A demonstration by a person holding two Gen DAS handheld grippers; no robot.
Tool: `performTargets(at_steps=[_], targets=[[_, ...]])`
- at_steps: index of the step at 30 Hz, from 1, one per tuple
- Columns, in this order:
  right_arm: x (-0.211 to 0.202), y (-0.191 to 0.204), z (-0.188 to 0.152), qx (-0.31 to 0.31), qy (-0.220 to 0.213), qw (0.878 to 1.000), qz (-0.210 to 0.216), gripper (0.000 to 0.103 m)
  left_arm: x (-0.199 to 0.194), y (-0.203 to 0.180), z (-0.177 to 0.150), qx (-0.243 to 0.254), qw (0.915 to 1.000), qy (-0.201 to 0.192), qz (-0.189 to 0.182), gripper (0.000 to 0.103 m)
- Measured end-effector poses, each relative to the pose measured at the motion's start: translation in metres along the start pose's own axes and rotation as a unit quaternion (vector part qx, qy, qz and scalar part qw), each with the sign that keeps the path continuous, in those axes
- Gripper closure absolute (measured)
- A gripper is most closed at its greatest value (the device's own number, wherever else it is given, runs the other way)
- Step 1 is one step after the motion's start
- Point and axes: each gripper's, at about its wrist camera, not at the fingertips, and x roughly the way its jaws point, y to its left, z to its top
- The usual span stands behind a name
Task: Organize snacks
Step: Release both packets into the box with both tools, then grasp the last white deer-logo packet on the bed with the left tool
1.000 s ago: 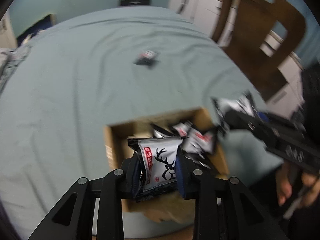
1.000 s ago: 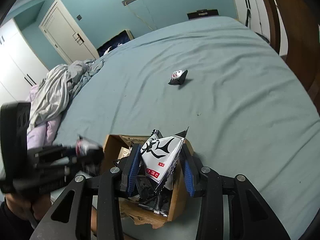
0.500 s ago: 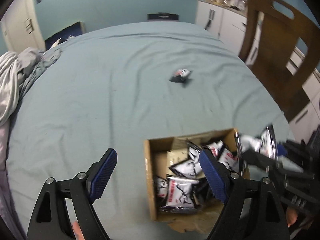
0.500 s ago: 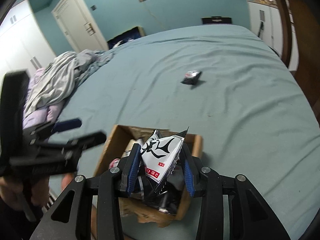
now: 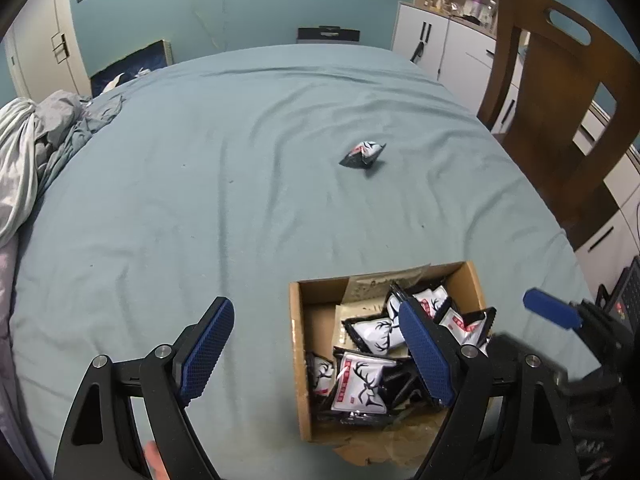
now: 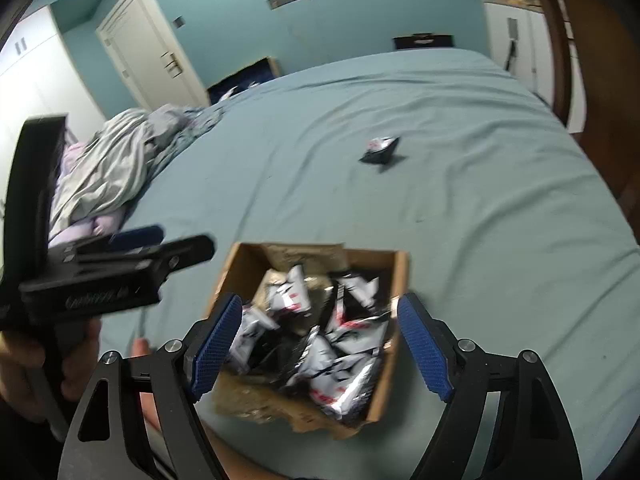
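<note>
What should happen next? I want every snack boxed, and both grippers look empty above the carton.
Probably reach the left gripper out to the lone snack packet lying on the bedsheet beyond the cardboard box. Both jaws stand open with nothing between them; the right gripper's have just opened over the box.

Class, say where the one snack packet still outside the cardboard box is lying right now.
In both wrist views the snack packet lies alone on the blue-green bedsheet, beyond the cardboard box, toward the wooden chair side.
</note>
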Motion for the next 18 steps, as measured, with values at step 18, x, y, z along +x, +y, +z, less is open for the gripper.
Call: performTargets(at_steps=[18], targets=[[0.001,0.013,0.014,-0.019,0.007,0.992,-0.124,0.023,0.037,-0.015,0.02,0.033,0.998,0.05,0.02,0.017]])
